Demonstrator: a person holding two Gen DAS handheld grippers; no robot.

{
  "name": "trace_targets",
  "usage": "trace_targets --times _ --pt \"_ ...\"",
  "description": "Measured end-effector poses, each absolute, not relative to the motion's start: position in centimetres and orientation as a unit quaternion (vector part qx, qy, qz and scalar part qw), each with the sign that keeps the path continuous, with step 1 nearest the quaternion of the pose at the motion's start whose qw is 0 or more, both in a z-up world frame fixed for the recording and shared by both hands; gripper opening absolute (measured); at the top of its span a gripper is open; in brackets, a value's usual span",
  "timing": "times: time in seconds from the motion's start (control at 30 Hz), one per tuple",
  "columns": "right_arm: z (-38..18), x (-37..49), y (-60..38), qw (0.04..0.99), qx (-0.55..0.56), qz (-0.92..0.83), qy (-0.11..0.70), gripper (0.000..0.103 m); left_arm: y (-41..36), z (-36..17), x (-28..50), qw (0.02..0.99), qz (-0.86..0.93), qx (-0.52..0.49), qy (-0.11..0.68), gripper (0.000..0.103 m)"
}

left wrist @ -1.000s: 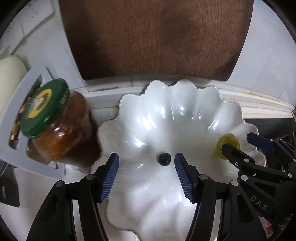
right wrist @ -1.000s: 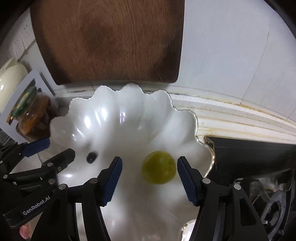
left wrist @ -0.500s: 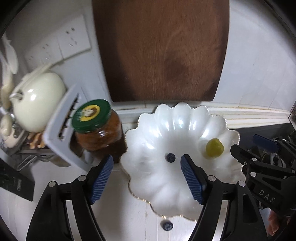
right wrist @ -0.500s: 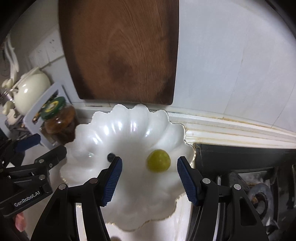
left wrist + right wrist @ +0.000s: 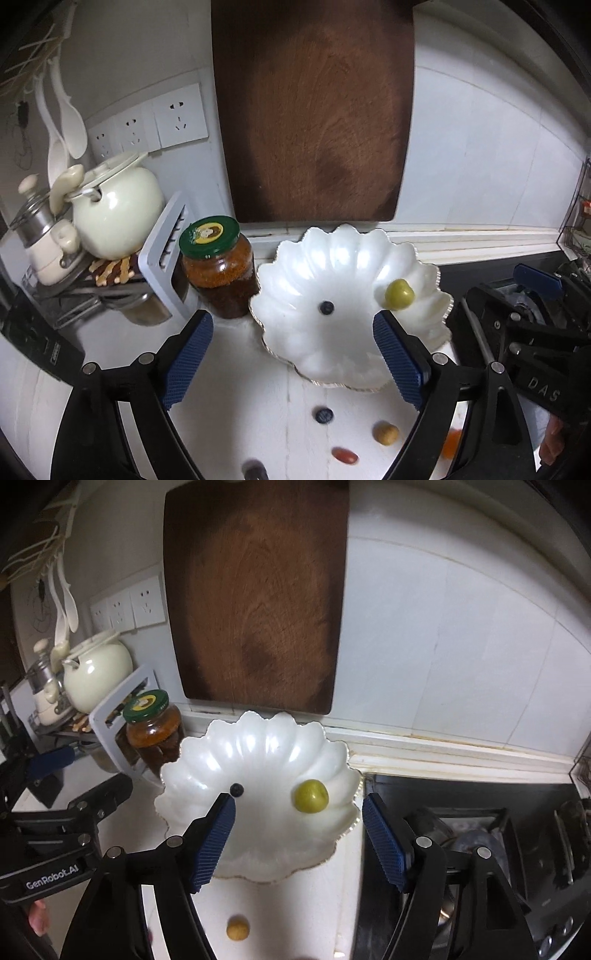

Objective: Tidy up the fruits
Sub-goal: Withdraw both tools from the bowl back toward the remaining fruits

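Note:
A white scalloped bowl [image 5: 295, 354] [image 5: 266, 746] sits on the white counter and holds a blueberry [image 5: 327, 307] [image 5: 236, 789] and a green grape [image 5: 399, 293] [image 5: 311, 796]. My left gripper [image 5: 291, 360] is open and empty, above the bowl's near side. My right gripper [image 5: 297, 836] is open and empty, above the bowl's near right edge. On the counter in front of the bowl lie a second blueberry [image 5: 323, 415], a tan round fruit [image 5: 385, 434] [image 5: 237, 927], a red oval fruit [image 5: 344, 455] and an orange fruit [image 5: 451, 443].
A green-lidded jar [image 5: 218, 266] [image 5: 155, 731] stands left of the bowl, beside a white rack [image 5: 162, 258] and a cream pot [image 5: 114, 210]. A wooden cutting board [image 5: 314, 110] leans on the tiled wall. A black gas stove [image 5: 480, 834] lies right of the bowl.
Both grippers have pulled back and up from the bowl, still open. The blueberry and grape stay in the bowl. Loose fruits on the counter have come into view.

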State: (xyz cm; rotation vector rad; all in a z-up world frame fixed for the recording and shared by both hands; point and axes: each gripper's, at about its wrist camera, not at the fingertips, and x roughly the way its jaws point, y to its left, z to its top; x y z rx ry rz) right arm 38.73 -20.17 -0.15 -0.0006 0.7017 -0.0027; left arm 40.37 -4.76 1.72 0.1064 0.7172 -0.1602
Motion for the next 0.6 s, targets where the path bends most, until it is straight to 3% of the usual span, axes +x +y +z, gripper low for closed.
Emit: trace_targets --times 0.6 --pt "1.2 30.1 -22.0 0.953 -0.02 0.046 0.299 0.072 -5.9 2.9 29.6 0.938 -0.044 0.016 0.345 0.089"
